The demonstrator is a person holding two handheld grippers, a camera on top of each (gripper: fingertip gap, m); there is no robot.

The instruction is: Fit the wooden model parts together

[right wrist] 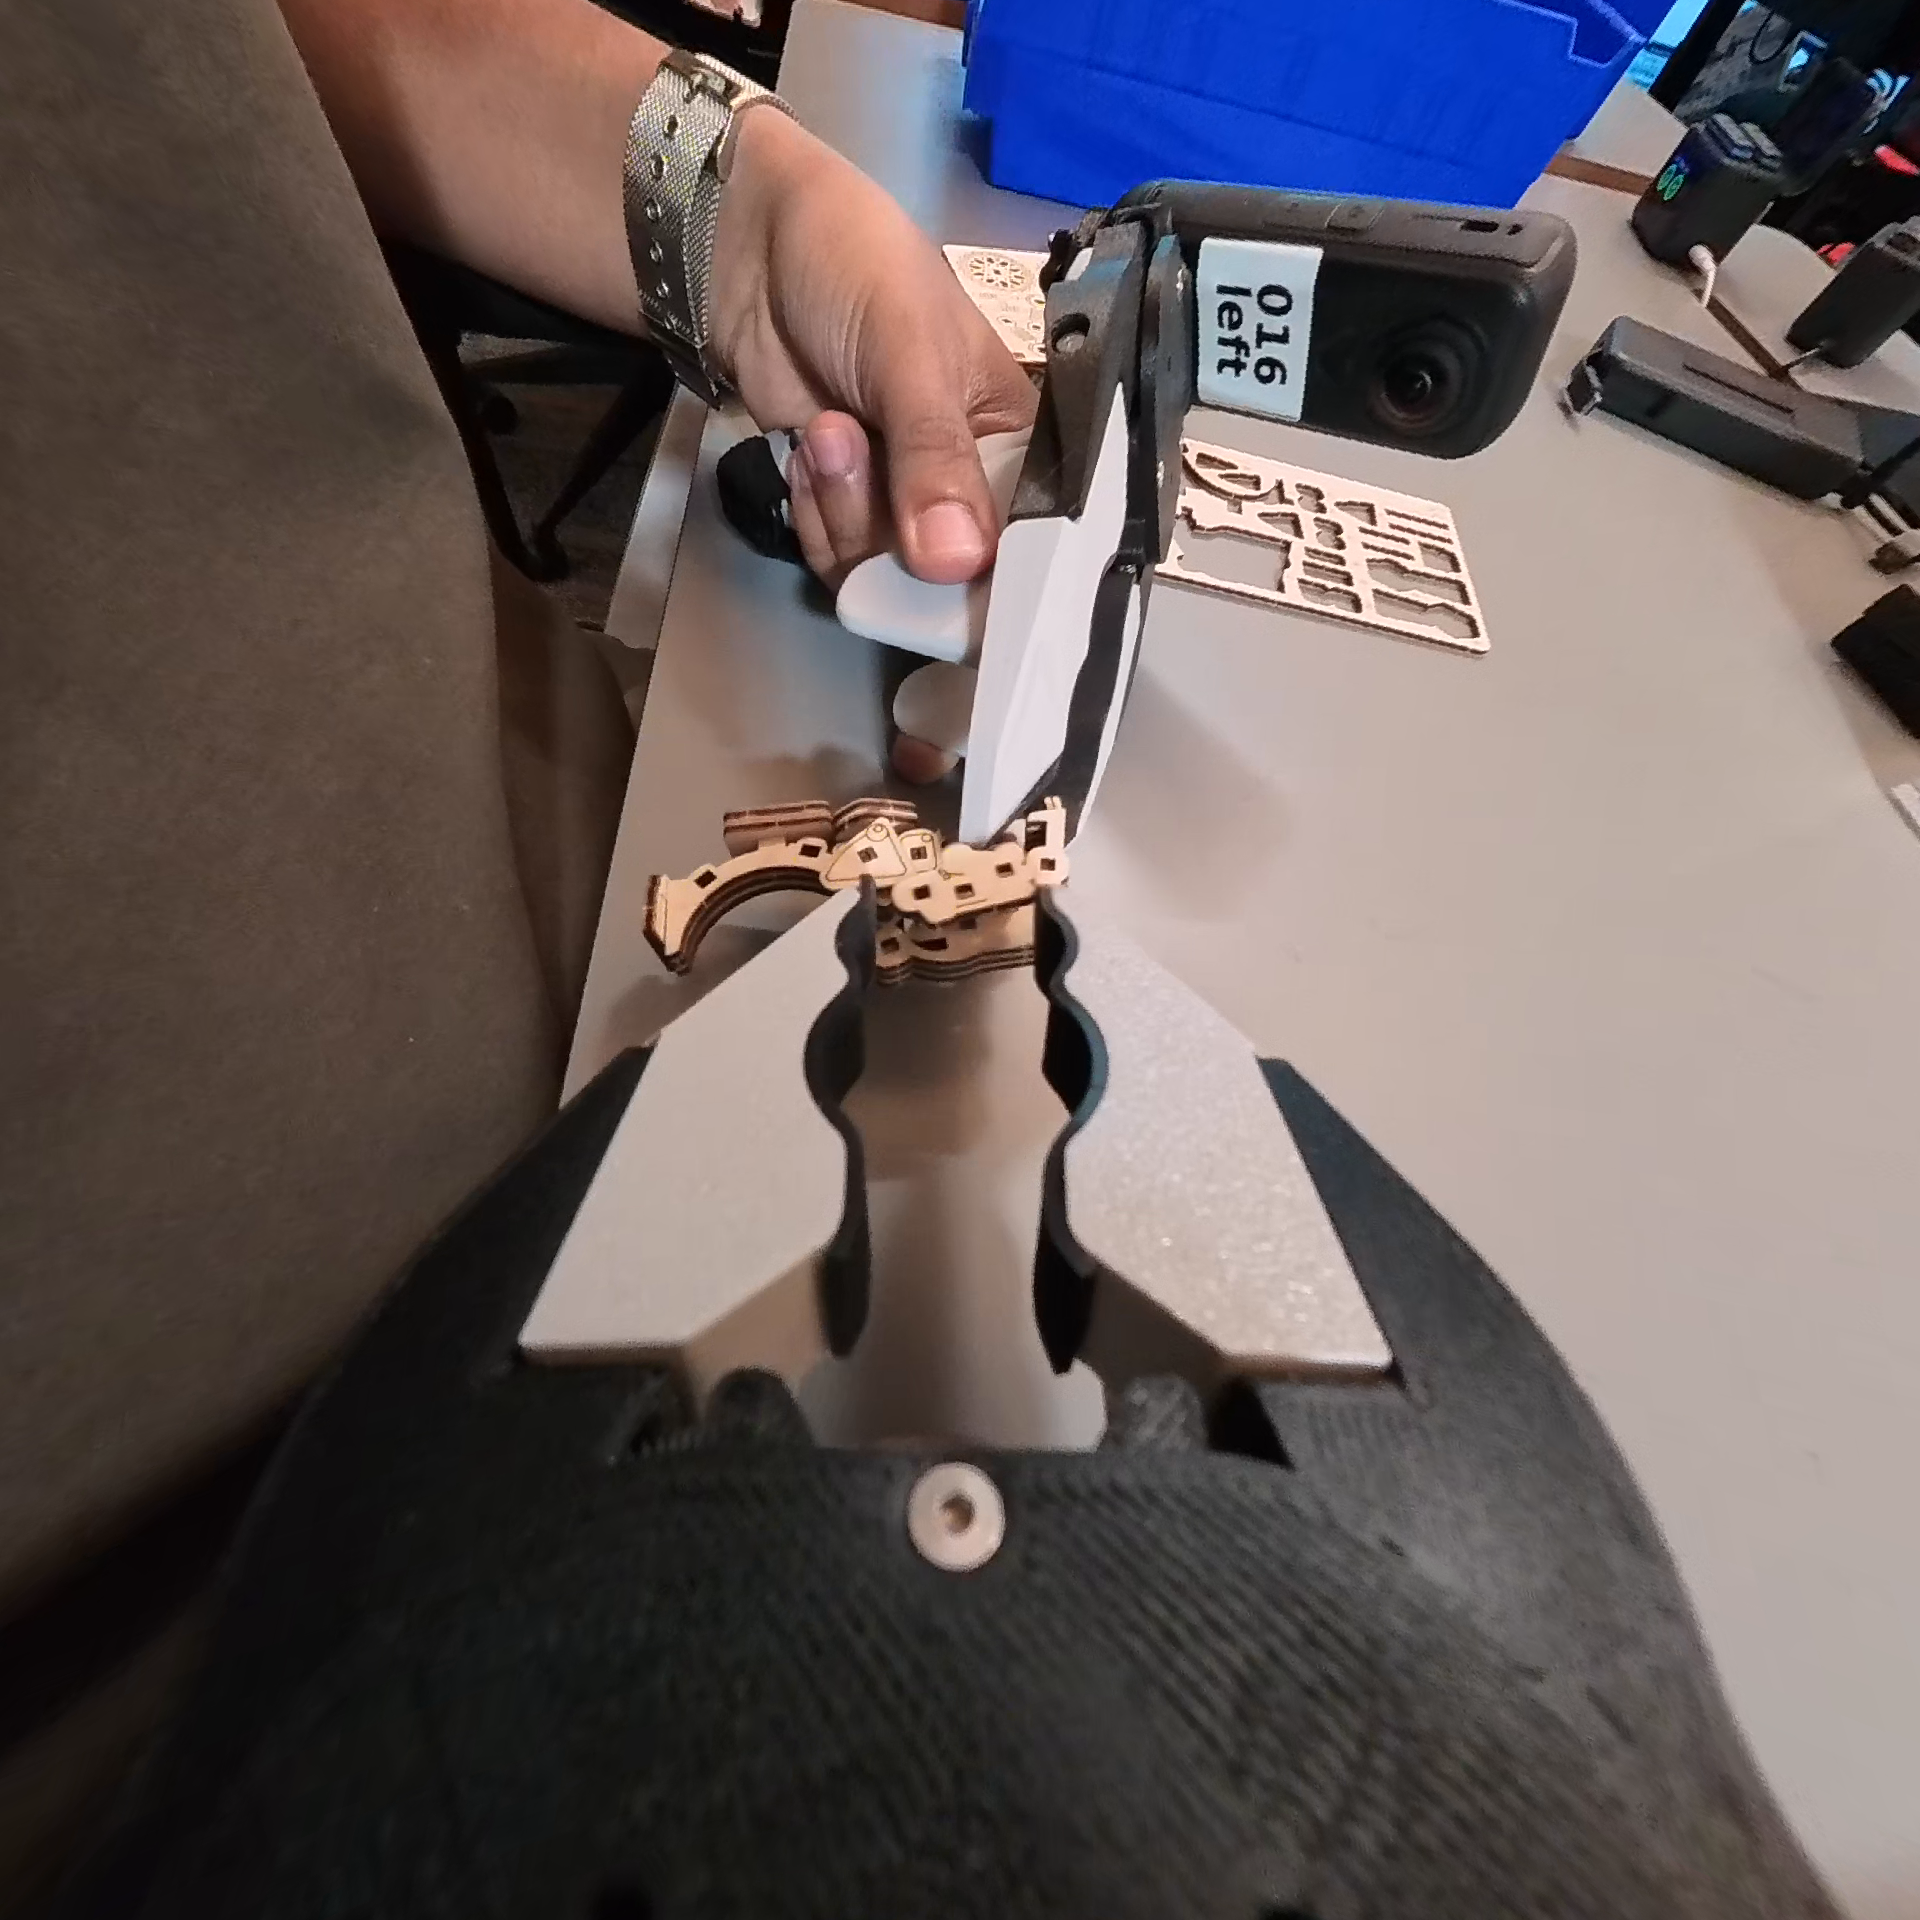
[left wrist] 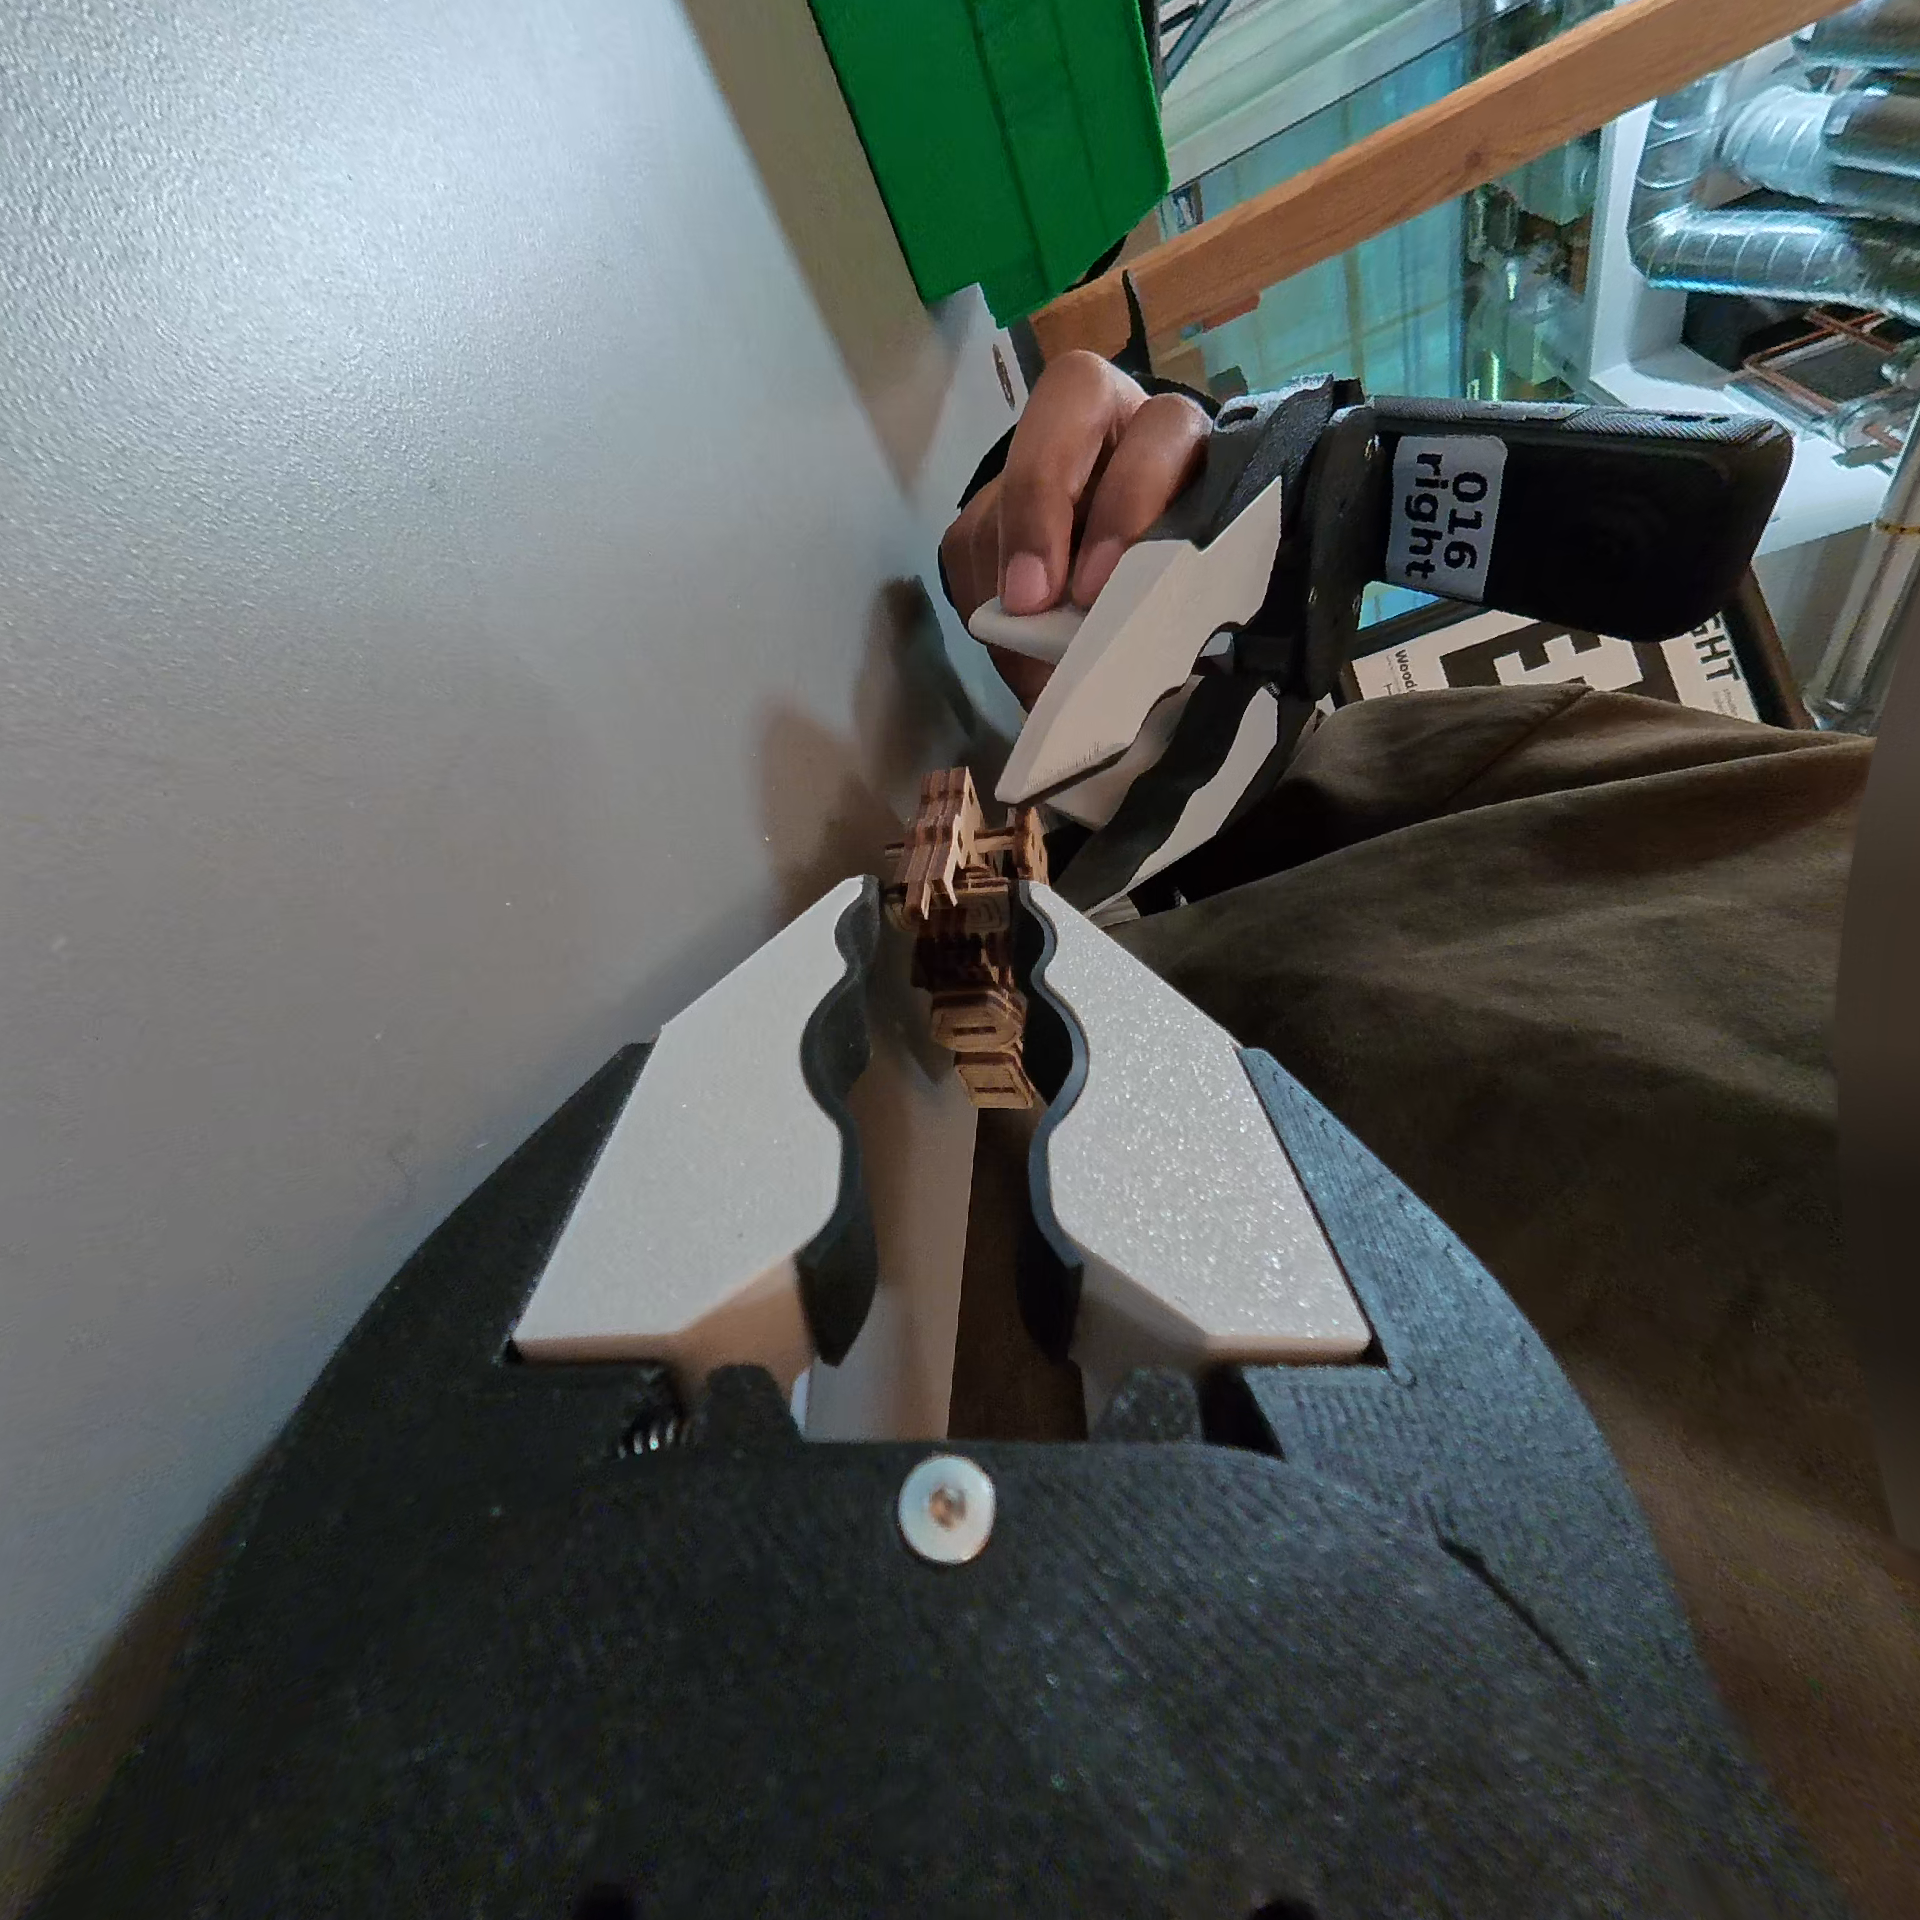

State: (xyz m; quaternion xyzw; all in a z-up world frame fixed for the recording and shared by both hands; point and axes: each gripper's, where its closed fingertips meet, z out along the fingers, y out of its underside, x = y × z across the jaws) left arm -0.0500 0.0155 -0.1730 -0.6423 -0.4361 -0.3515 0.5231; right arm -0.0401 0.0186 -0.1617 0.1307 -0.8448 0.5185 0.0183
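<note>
Above the smooth grey table (right wrist: 1351,935), both claws pinch the layered, notched plywood model (right wrist: 935,883).

A white sticker with black print (left wrist: 1444,520) sits on a black camera housing (left wrist: 1621,520). A second white sticker (right wrist: 1252,332) marks another black camera (right wrist: 1434,343). A black-and-white printed sign (left wrist: 1507,665) stands behind.

The work surface is a grey table (right wrist: 1351,935) with a matte top. A blue bin (right wrist: 1278,94) stands at its far edge. Relative to this bin, a punched-out wooden parts sheet (right wrist: 1340,551) lies flat nearer the camera, and a second wooden sheet (right wrist: 1003,296) lies nearer and to the left. Black devices (right wrist: 1735,410) lie to the right of the bin. In the left wrist view, a green bin (left wrist: 997,135) stands on the same table (left wrist: 364,623).
</note>
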